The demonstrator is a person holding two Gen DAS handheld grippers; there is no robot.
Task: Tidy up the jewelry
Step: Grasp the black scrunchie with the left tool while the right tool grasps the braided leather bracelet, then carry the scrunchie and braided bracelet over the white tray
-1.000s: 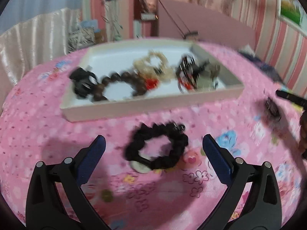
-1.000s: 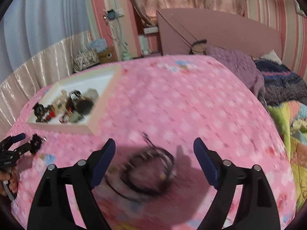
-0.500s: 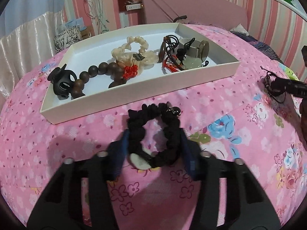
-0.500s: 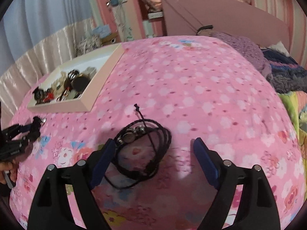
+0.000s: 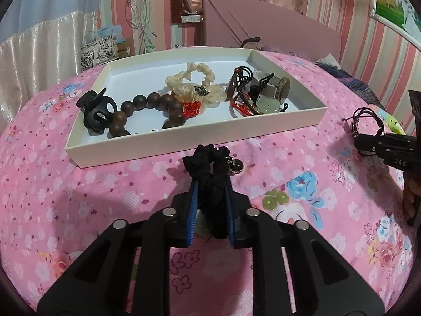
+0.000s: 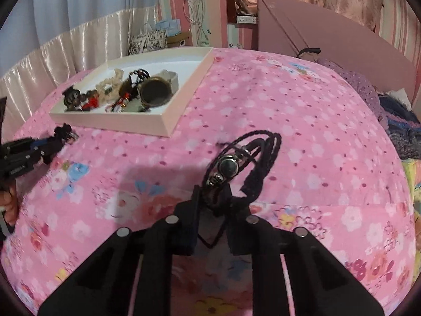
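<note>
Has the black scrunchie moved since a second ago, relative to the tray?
Yes. The black scrunchie now sits closer to the white tray front wall, bunched narrow between the pads of the left hand-held gripper, whose jaws have just been closing on it.

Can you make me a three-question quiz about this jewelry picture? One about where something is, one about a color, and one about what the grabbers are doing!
1. Where is the black hair claw?
A. In the white tray
B. On the pink bedspread
C. In the left gripper

2. What color is the scrunchie in the left gripper?
A. Cream
B. Black
C. Red

3. What is the right gripper doing?
A. Standing wide open
B. Resting in the tray
C. Pinching the black cord bracelet

Answers:
1 A, it lies in the tray's left end by the brown beads.
2 B, the pinched fabric is black.
3 C, its jaws have just closed on the cords.
</note>
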